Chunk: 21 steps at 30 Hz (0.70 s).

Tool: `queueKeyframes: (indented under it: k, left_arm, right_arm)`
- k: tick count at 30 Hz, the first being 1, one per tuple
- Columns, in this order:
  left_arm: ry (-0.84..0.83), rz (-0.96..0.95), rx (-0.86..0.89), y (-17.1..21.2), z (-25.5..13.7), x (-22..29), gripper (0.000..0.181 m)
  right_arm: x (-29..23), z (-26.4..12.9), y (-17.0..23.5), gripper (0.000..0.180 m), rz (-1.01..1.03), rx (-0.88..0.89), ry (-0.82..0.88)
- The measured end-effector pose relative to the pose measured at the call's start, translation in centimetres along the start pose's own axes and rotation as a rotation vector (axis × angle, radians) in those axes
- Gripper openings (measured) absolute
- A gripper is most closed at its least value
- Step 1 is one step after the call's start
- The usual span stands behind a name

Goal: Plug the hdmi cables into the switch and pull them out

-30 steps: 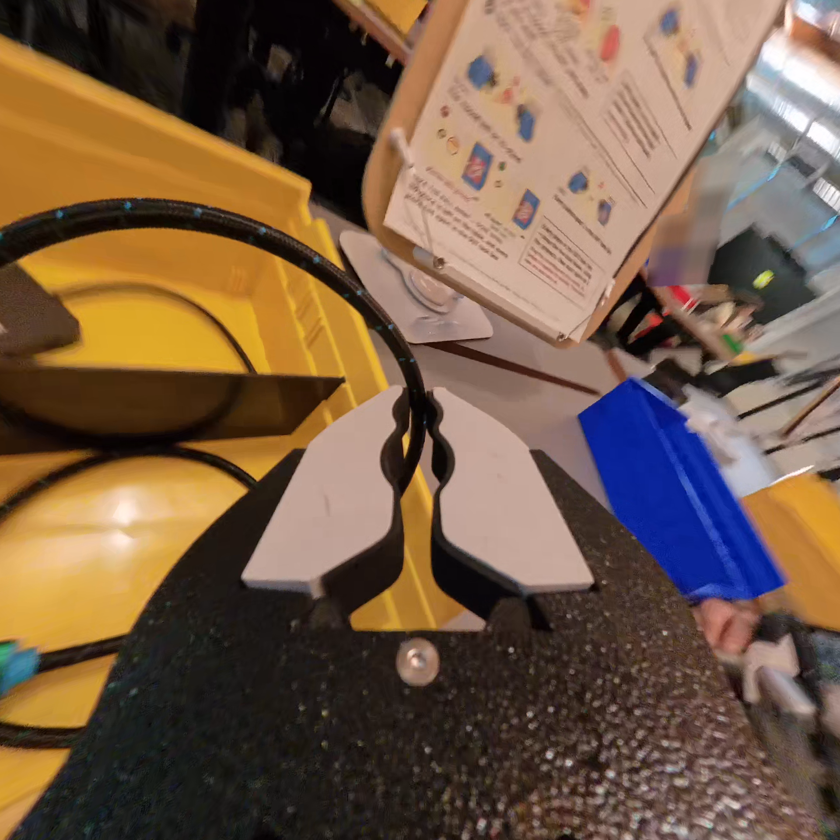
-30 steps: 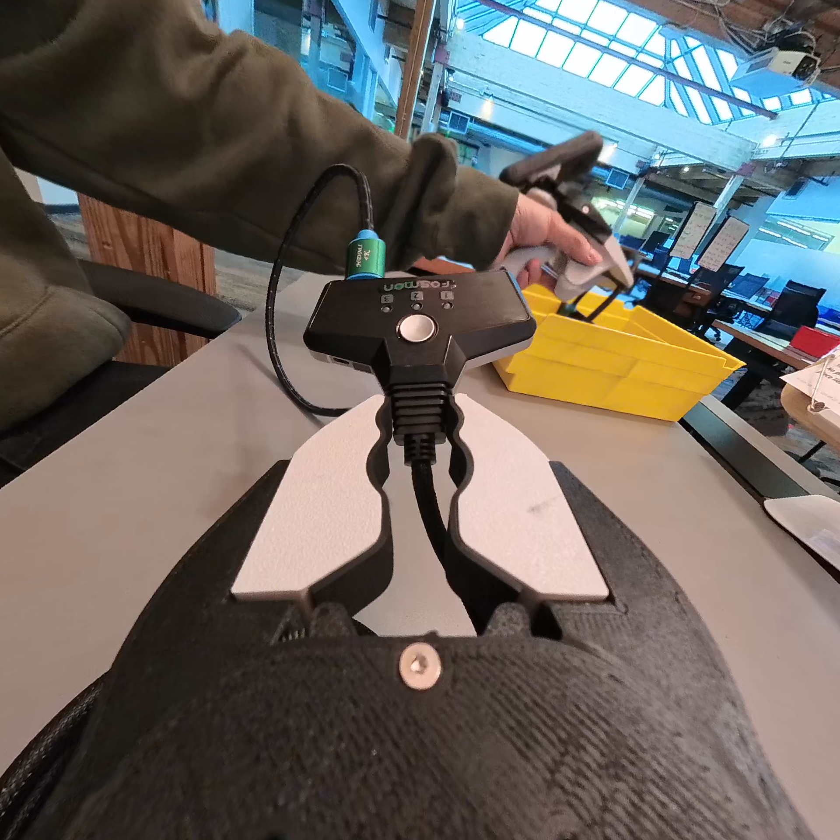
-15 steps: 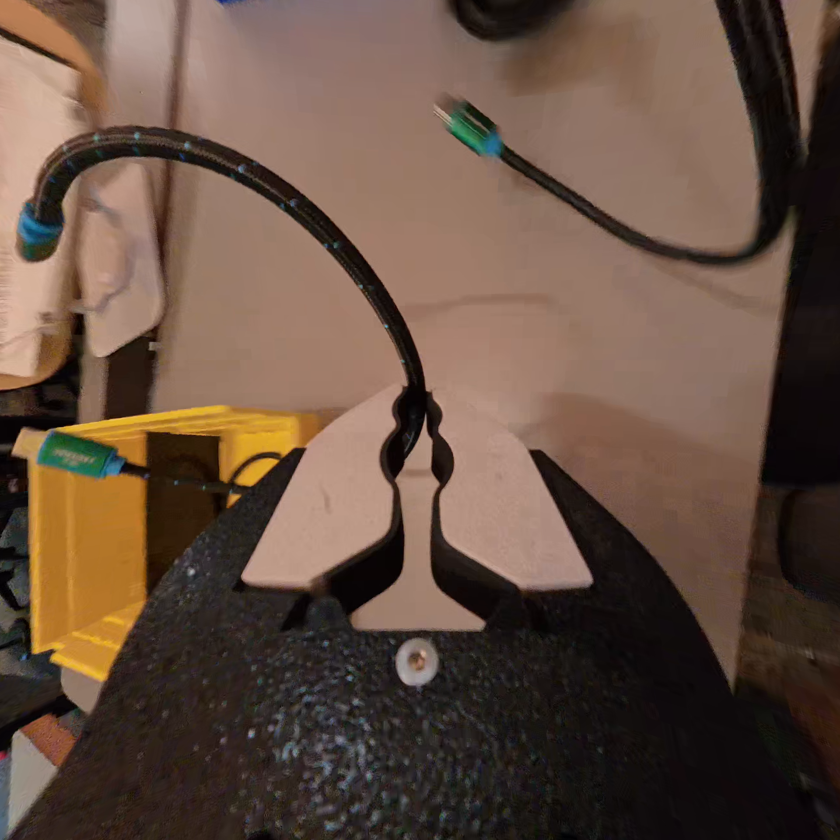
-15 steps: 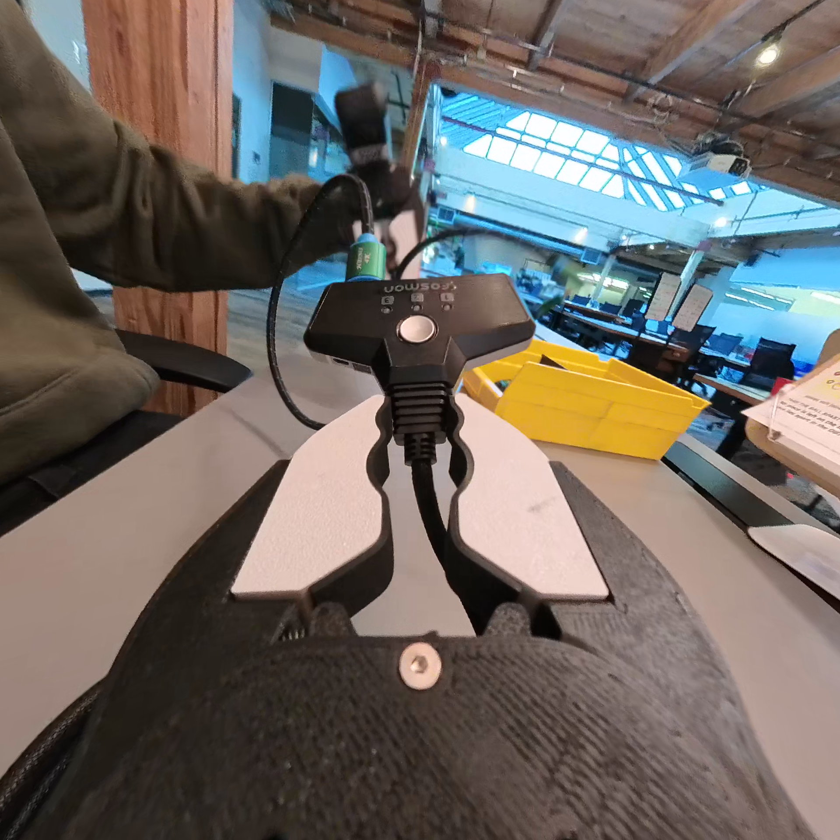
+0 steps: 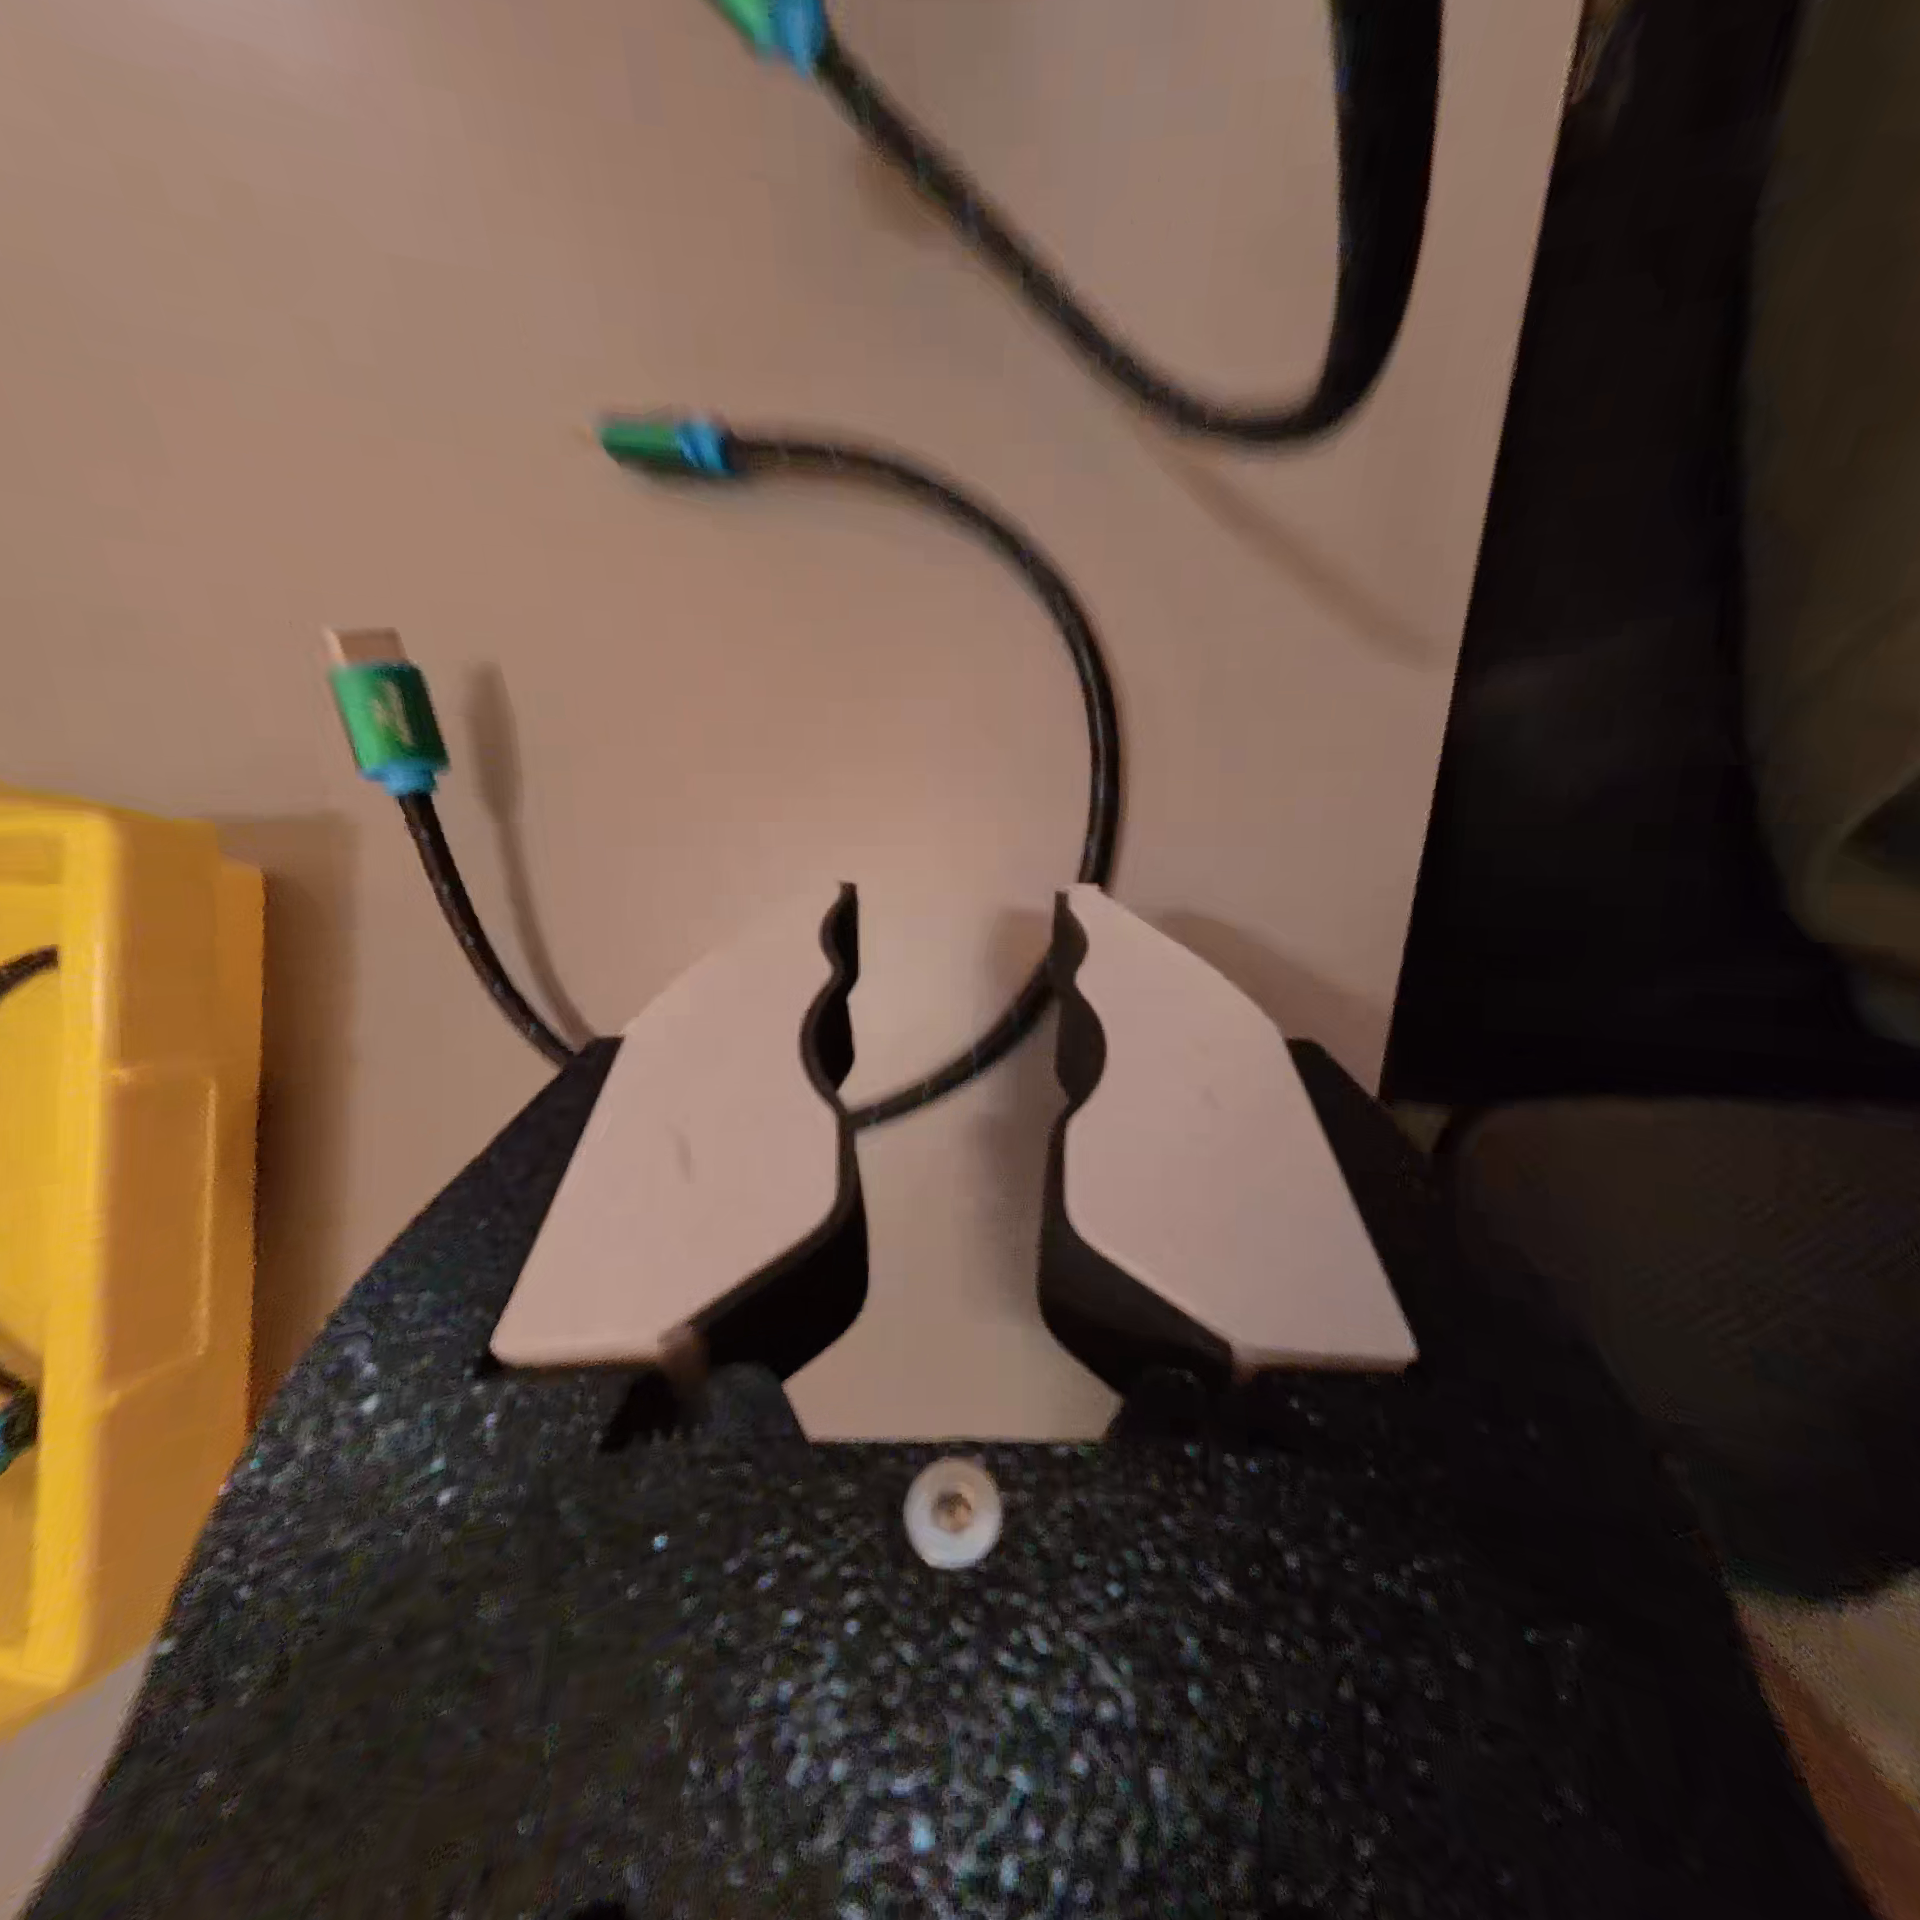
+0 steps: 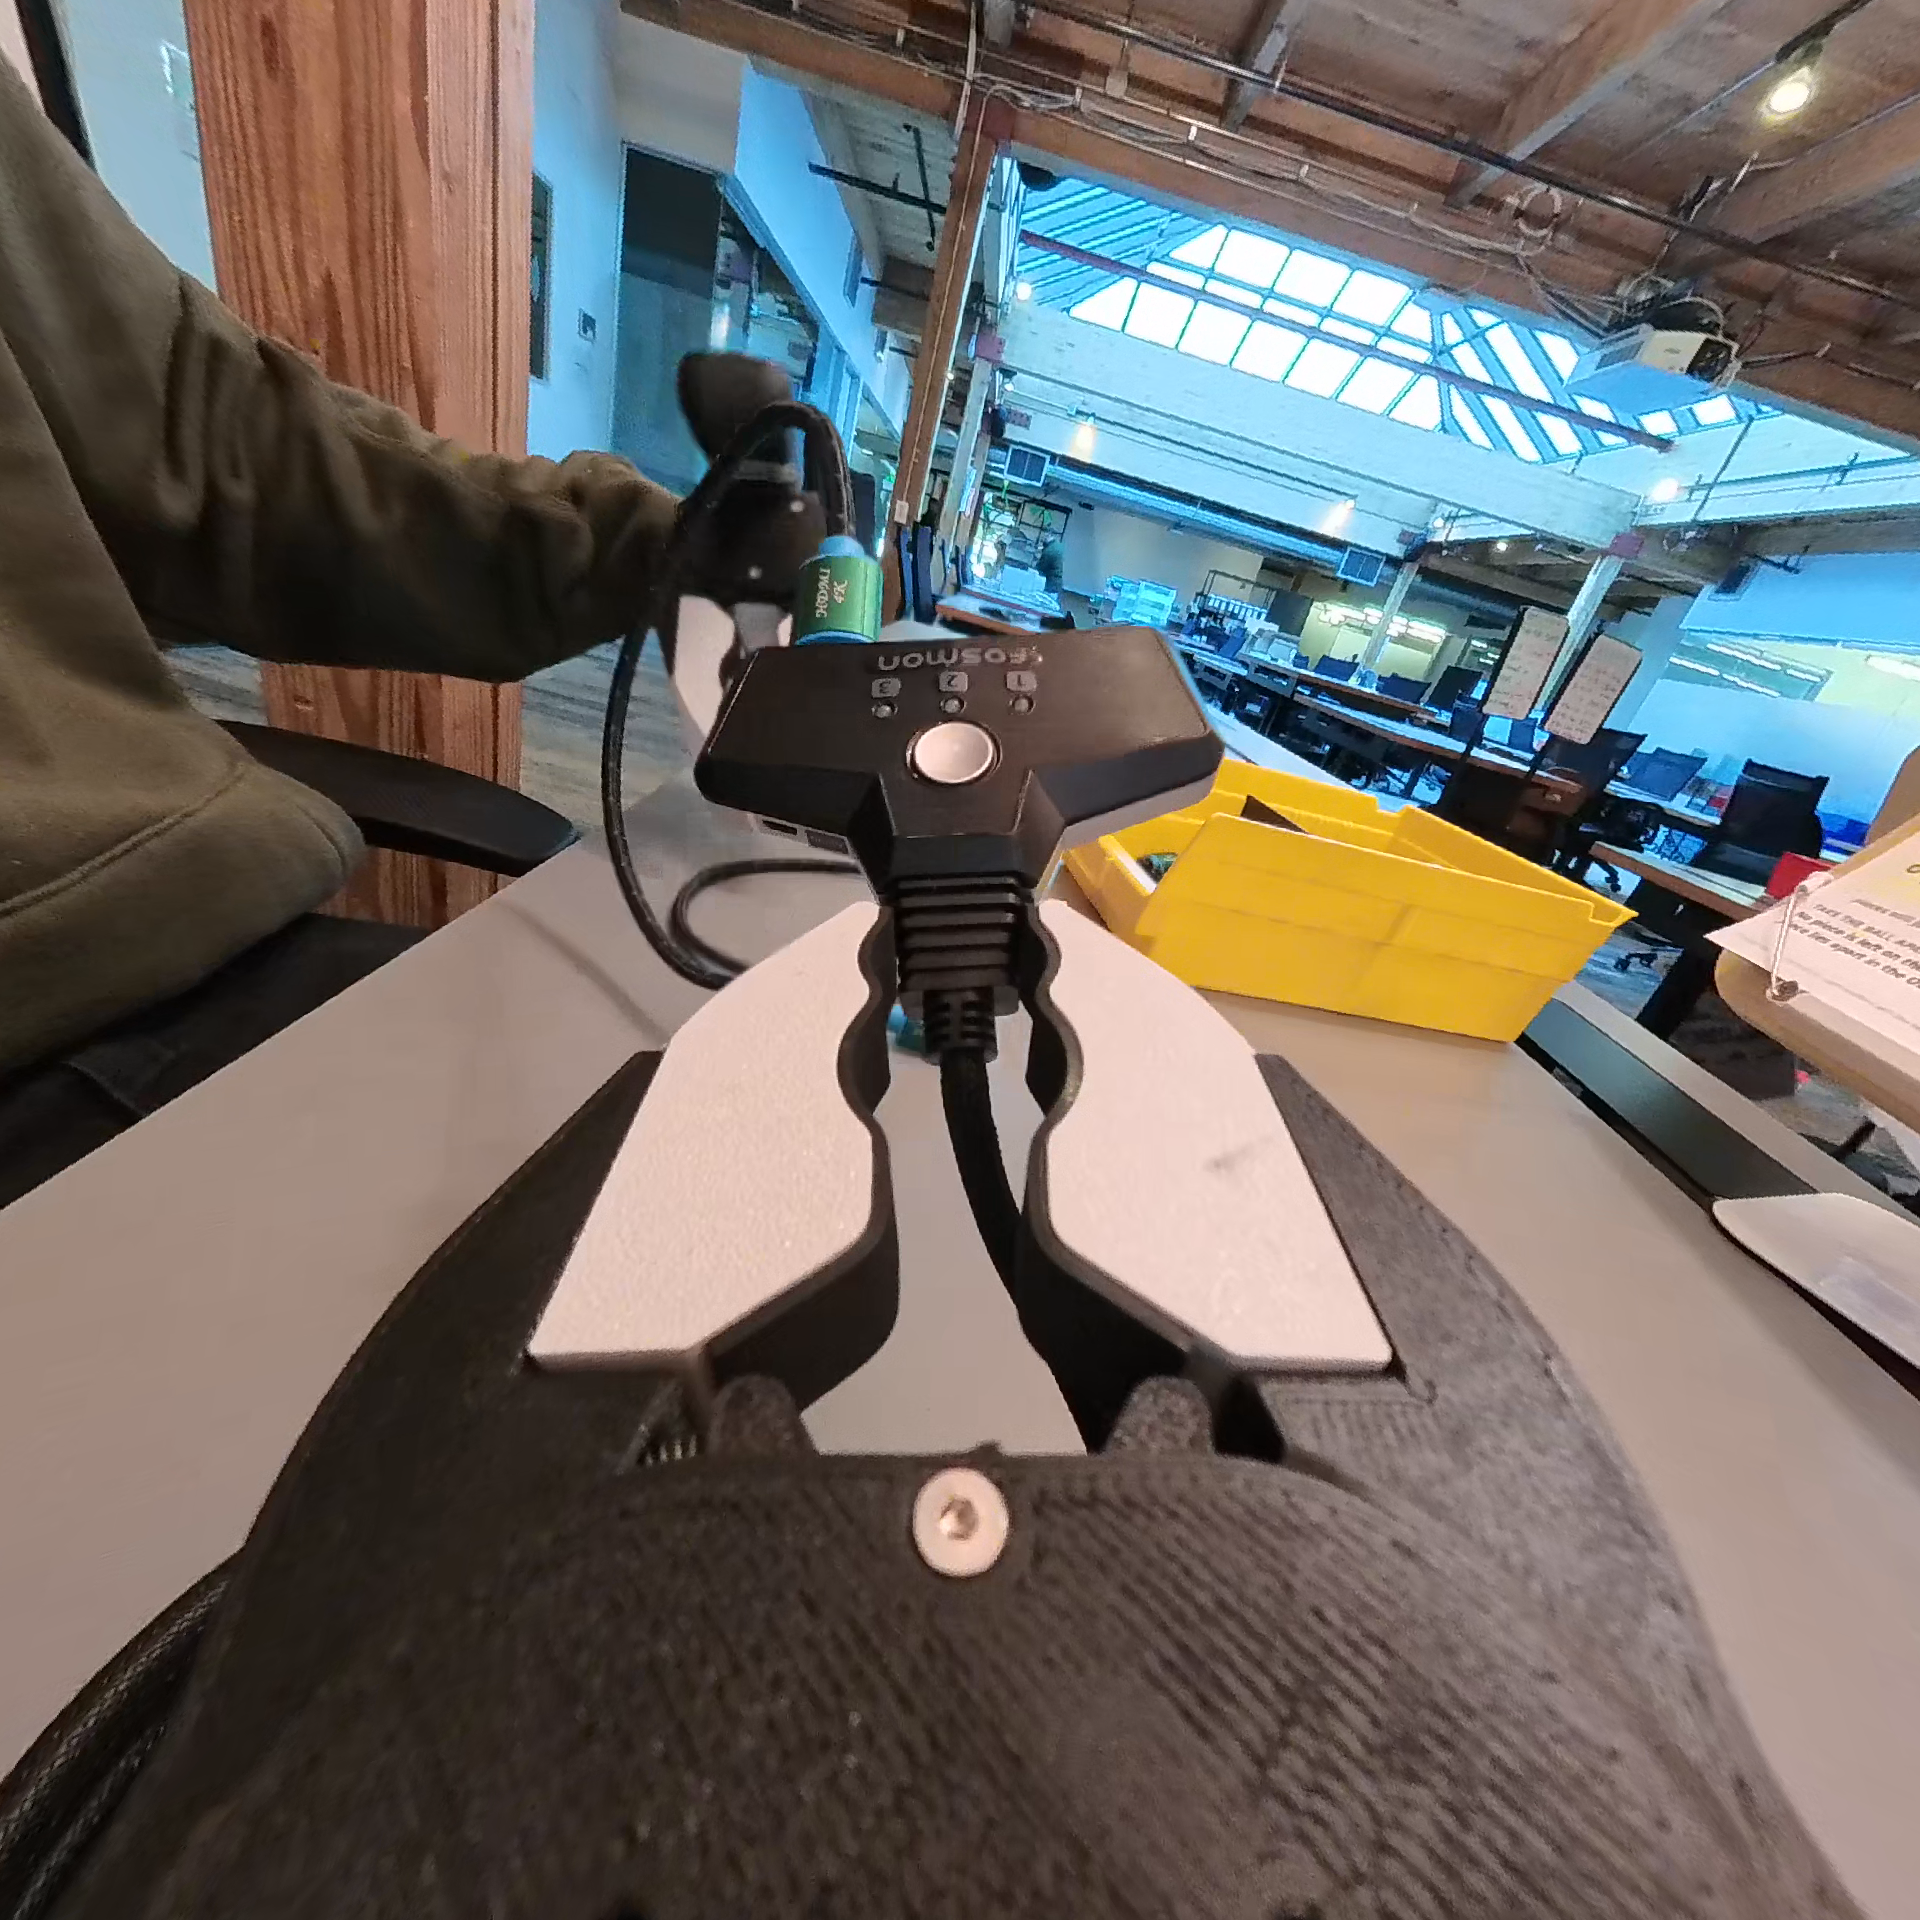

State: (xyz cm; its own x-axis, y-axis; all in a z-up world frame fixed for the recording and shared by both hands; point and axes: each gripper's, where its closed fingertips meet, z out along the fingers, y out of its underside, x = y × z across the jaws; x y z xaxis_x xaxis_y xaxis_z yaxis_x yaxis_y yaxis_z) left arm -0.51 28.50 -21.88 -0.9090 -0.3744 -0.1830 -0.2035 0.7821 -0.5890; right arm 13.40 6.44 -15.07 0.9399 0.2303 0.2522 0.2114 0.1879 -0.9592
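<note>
My right gripper (image 6: pixel 961 920) is shut on the ribbed cable neck of the black HDMI switch (image 6: pixel 956 717) and holds it above the grey table (image 6: pixel 312 1143). A green-ended plug (image 6: pixel 836 597) sits in the switch's far left port. My left gripper (image 5: pixel 956 904) is open and points down at the table. A short black braided cable (image 5: pixel 1096 727) lies under it, passing across the gap between the jaws. Its two green plugs (image 5: pixel 384 717) (image 5: pixel 665 447) lie free. The left gripper also shows in the right wrist view (image 6: pixel 748 520), just behind the switch.
A yellow bin (image 6: pixel 1351 935) stands on the table to the right of the switch and shows at the left of the left wrist view (image 5: pixel 104 1143). Another green plug (image 5: pixel 774 31) and its cable lie farther off. A black chair (image 5: pixel 1662 935) stands beyond the table edge. A clipboard (image 6: pixel 1849 935) stands at the right.
My left gripper has swung from the yellow bin to over the table, opened and let go of the braided cable, which now lies on the table. My right gripper has kept its hold on the switch.
</note>
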Motion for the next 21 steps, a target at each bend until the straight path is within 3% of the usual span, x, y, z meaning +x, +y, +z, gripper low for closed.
queueKeyframes:
  k: [1,3,6,8,13,16,21]
  left_arm:
    - [0.006,-0.031,0.079,-1.5,-0.5,-0.4,0.038]
    - [-0.104,-0.078,0.155,-3.1,-0.9,-3.3,0.038]
    - [-0.387,-0.12,0.026,-1.7,0.1,-9.1,0.038]
    - [-0.468,-0.075,-0.026,-1.2,1.6,-11.0,0.038]
    - [-0.498,0.03,-0.081,-0.5,6.1,-13.3,0.038]
    - [-0.452,-0.009,-0.061,-0.2,8.2,-13.6,0.042]
    - [-0.495,-0.006,-0.065,0.0,9.3,-14.5,0.039]
  right_arm:
    - [0.0,0.0,-0.1,0.022,0.002,0.005,-0.003]
    - [0.0,0.0,0.0,0.022,0.006,0.003,-0.002]
    - [0.0,0.1,0.1,0.022,0.005,-0.009,-0.006]
    - [0.0,0.1,0.2,0.022,0.005,-0.013,-0.007]
    - [0.2,-0.2,-0.2,0.022,0.018,0.017,-0.001]
    - [0.3,-0.3,-0.4,0.022,0.026,0.032,0.002]
    - [0.3,-0.4,-0.3,0.022,0.03,0.031,-0.004]
